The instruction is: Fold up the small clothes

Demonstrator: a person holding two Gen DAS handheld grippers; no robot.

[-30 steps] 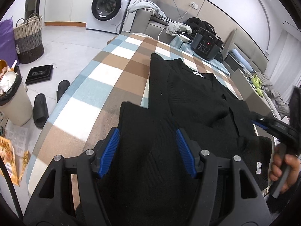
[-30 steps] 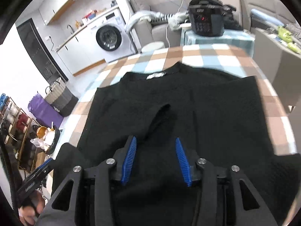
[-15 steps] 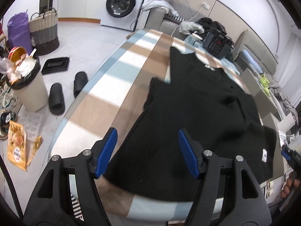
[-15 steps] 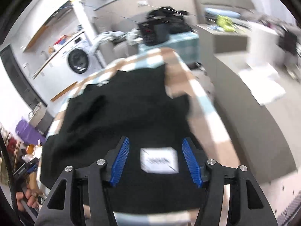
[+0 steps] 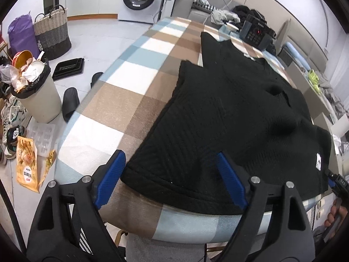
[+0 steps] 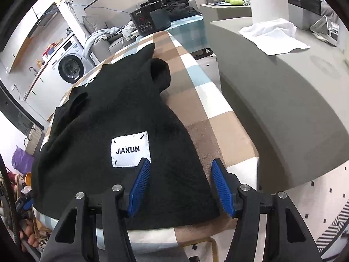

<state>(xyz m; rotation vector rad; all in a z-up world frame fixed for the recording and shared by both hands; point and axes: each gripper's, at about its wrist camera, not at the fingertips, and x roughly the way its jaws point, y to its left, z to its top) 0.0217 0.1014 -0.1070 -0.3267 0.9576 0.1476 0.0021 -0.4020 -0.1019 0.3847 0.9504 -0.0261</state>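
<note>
A black knit sweater (image 5: 229, 113) lies flat on the checked table (image 5: 135, 76), sleeves folded inward and hem toward me. My left gripper (image 5: 169, 159) hovers over the hem's left corner. Its jaws are opening, with fabric below them and nothing pinched. In the right wrist view the same sweater (image 6: 104, 109) shows a white JIAXUN label (image 6: 130, 150). My right gripper (image 6: 180, 163) stands open above the hem's right corner, beside that label. The blue pads (image 6: 141, 183) do not press the cloth. A hand holding the right gripper (image 5: 337, 183) shows at the left view's edge.
A black cooker (image 5: 255, 32) sits at the table's far end. A grey counter (image 6: 283, 87) with a white cloth (image 6: 272, 35) stands close along the right side. On the floor to the left are a bin (image 5: 37, 93), slippers (image 5: 69, 102) and a basket (image 5: 52, 32).
Both grippers drew back from the sweater's middle to its near hem. The left went to the left corner, the right swung to the corner by the label. Both jaws stand wider.
</note>
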